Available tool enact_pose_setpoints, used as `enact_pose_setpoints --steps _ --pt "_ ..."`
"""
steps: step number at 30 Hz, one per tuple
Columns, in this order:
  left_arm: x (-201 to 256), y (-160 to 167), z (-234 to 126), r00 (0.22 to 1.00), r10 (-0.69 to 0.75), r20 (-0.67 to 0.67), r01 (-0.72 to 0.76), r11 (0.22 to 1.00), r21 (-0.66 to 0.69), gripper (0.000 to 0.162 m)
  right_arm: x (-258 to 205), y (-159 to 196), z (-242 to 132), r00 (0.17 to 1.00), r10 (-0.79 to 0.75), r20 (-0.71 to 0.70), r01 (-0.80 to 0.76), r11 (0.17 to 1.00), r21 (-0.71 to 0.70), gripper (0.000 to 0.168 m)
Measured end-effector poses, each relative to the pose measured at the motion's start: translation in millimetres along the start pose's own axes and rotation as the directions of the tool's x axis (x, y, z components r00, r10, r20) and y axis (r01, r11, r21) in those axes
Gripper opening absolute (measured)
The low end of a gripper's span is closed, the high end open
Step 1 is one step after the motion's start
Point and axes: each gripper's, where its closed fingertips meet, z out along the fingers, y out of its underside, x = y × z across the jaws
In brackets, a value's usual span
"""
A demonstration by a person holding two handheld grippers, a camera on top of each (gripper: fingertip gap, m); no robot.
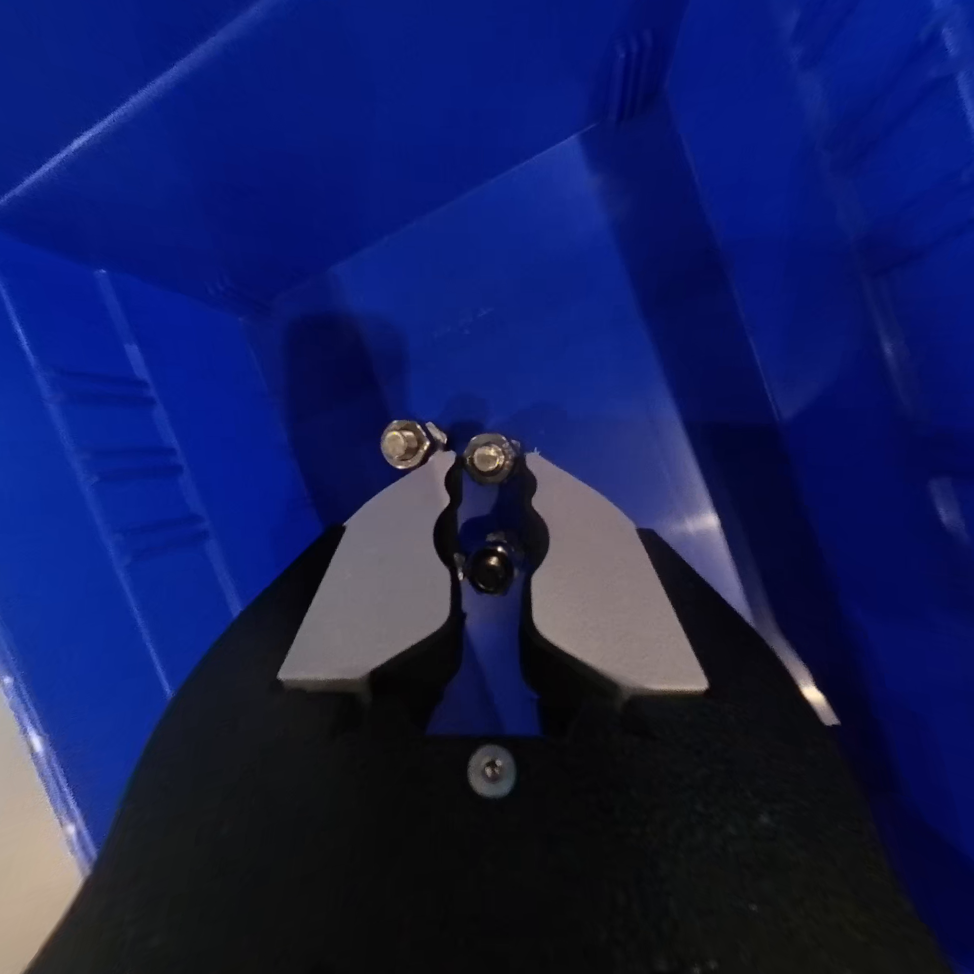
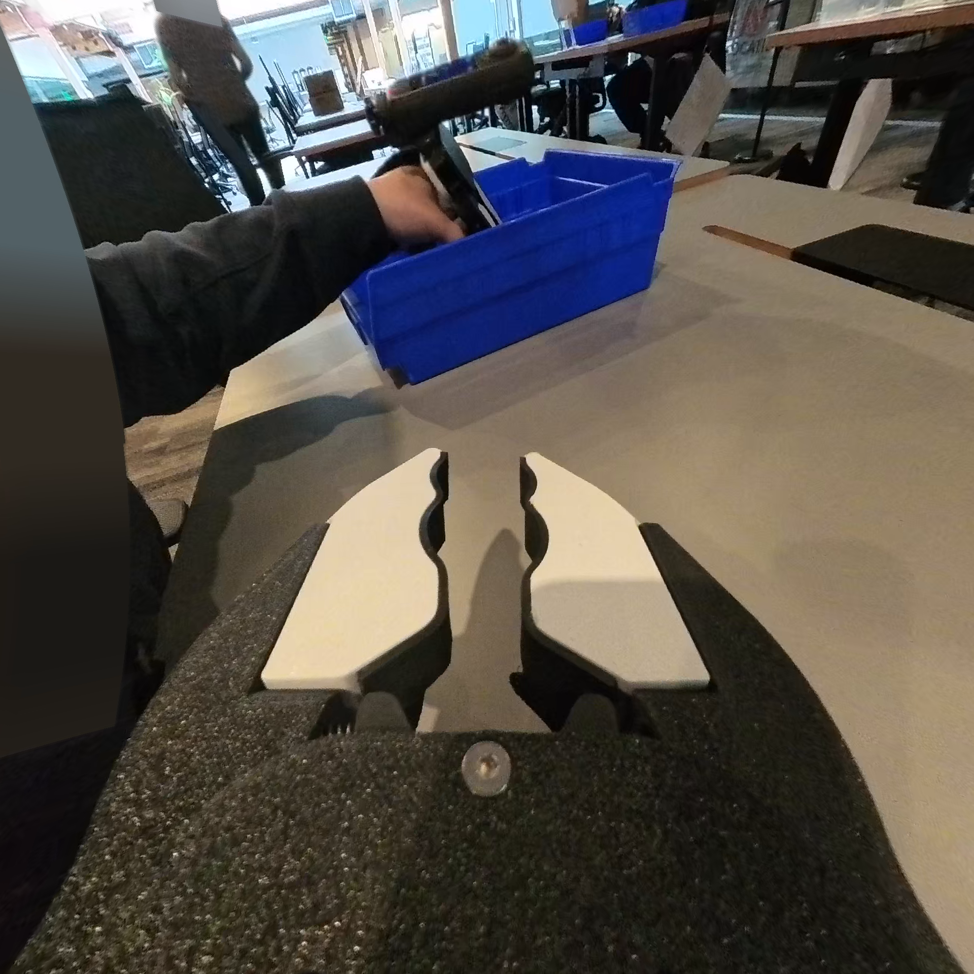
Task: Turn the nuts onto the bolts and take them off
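Not much can be called done yet. In the left wrist view, the left tool (image 1: 487,456) is pushed down inside the blue bin (image 1: 790,263), its two fingers parted with a clear gap between them. Three bolts with nuts already threaded on are lying on the bin floor: one (image 1: 405,444) just past the left fingertip at mid frame, a second (image 1: 489,459) right at the mouth of the gap, and a darker one (image 1: 487,572) seen further down between the fingers. Nothing looks pinched; whether the middle bolt is being touched by a fingertip can't be told.

In the right wrist view, the right tool (image 2: 484,461) is held low over the grey desk (image 2: 738,474), open and empty, well apart from the bin at upper centre.

So the pick-up is judged to be only starting. Grabbing an assembly, bringing it out, and all the nut turning are still left.
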Motion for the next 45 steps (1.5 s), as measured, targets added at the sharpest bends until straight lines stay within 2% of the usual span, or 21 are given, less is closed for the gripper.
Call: enact_pose_setpoints --steps 5,10,16,22,27,33,39,45 --pt "2 -10 -18 1.0 0.004 0.012 -0.005 0.997 0.075 0.019 3 0 -1 1.0 0.002 -0.014 -0.002 1.0 0.004 0.024" --pt "20 -43 -67 0.999 0.039 0.019 -0.043 0.972 0.232 0.018 6 1 -1 1.0 0.002 -0.028 -0.002 1.0 0.0 0.024" --pt "85 -85 -130 0.982 0.187 -0.003 -0.17 0.899 0.403 0.019 10 3 -3 0.999 0.001 -0.047 -0.001 1.0 0.003 0.023" --pt "158 -99 -155 0.935 0.349 -0.064 -0.285 0.847 0.449 0.018 17 -1 -7 0.996 -0.008 -0.093 0.011 0.999 0.03 0.022" --pt "213 -98 -146 0.878 0.456 -0.148 -0.349 0.819 0.455 0.019 22 -6 -13 0.99 -0.018 -0.141 0.027 0.998 0.063 0.022" --pt "262 -87 -100 0.82 0.515 -0.252 -0.398 0.828 0.395 0.019 34 -10 -21 0.974 -0.022 -0.227 0.043 0.995 0.086 0.02" --pt "292 -76 -72 0.768 0.558 -0.313 -0.446 0.818 0.363 0.018 43 -9 -27 0.962 -0.001 -0.274 0.028 0.995 0.094 0.02" --pt "297 -69 -55 0.751 0.58 -0.314 -0.486 0.809 0.331 0.019 46 -9 -28 0.955 -0.001 -0.296 0.029 0.995 0.093 0.019"
